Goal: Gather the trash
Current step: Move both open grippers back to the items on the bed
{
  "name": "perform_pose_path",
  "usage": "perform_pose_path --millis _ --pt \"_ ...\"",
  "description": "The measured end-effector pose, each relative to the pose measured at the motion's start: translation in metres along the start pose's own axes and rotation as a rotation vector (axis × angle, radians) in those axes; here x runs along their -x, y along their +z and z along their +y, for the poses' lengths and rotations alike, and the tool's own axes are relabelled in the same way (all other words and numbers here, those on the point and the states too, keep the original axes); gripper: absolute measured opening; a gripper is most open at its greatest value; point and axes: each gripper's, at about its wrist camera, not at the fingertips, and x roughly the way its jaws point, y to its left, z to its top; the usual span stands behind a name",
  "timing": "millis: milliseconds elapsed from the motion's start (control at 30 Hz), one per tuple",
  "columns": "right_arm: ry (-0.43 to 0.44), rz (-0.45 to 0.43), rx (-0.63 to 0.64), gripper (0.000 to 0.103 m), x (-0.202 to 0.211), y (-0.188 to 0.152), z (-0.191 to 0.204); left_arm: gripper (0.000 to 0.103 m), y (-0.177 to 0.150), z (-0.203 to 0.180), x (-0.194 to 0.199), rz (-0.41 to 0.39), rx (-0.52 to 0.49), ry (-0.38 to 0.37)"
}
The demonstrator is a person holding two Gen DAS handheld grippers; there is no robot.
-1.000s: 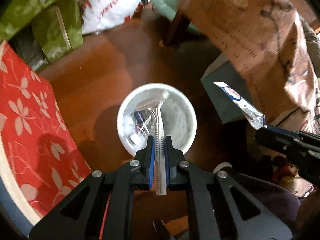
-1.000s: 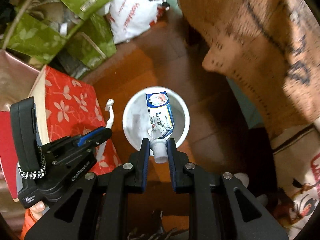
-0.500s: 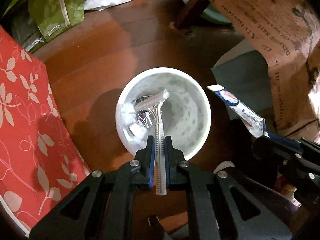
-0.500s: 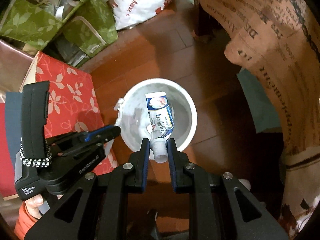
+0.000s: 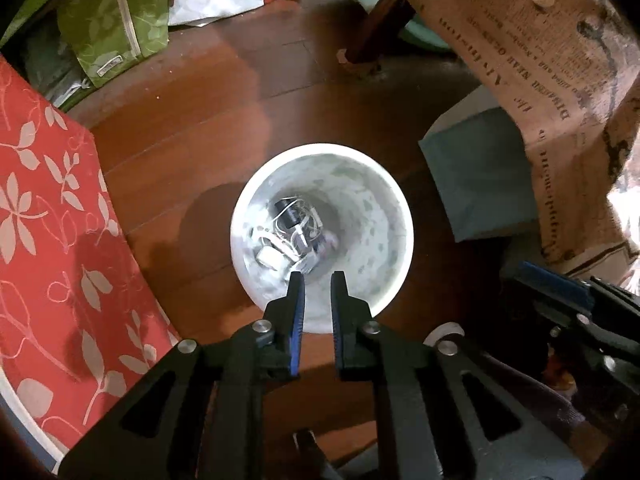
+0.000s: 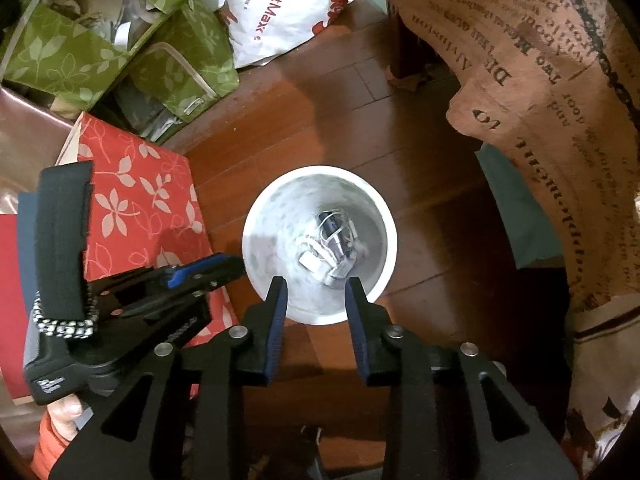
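A white trash bin (image 5: pixel 396 208) stands on the wooden floor, with several pieces of trash (image 5: pixel 294 236) piled at its bottom. It also shows in the right wrist view (image 6: pixel 256 220), trash (image 6: pixel 332 246) inside. My left gripper (image 5: pixel 317 280) hovers above the bin's near rim, open and empty. My right gripper (image 6: pixel 316 286) is also above the near rim, open and empty. The left gripper's body shows in the right wrist view (image 6: pixel 204 270) at the left of the bin. The right gripper's body shows in the left wrist view (image 5: pixel 560 284) at the right.
A red floral box (image 5: pixel 48 216) stands left of the bin. Green leaf-print bags (image 6: pixel 80 48) and a white HotMax bag (image 6: pixel 276 12) lie at the back. A newsprint-patterned cloth (image 6: pixel 560 80) hangs at the right over a teal box (image 5: pixel 480 176). A wooden furniture leg (image 5: pixel 376 28) stands behind.
Both grippers opened. The razor left the left gripper and the toothpaste tube left the right gripper; both are gone from between the fingers, over the bin.
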Motion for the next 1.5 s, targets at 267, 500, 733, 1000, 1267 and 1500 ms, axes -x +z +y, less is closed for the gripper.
perform_pose_path --millis 267,500,733,1000,1267,1500 --pt "0.031 -0.088 -0.04 0.027 0.04 -0.004 -0.01 0.01 -0.001 -0.013 0.058 -0.104 -0.062 0.023" --pt "0.057 -0.205 -0.07 0.027 0.1 -0.006 -0.021 0.01 -0.001 -0.042 0.114 -0.201 -0.119 0.002" --pt "0.037 -0.392 -0.077 0.027 0.187 -0.022 -0.037 0.01 -0.006 -0.084 0.178 -0.327 -0.185 -0.021" --pt "-0.042 -0.583 -0.088 0.027 0.27 -0.054 -0.061 0.025 -0.019 -0.153 0.243 -0.483 -0.29 -0.009" --pt "-0.164 -0.711 -0.123 0.045 0.333 -0.092 -0.11 0.055 -0.03 -0.243 0.273 -0.564 -0.42 -0.052" --pt "-0.271 -0.778 -0.212 0.055 0.367 -0.123 -0.17 0.059 -0.032 -0.319 0.267 -0.555 -0.512 -0.103"
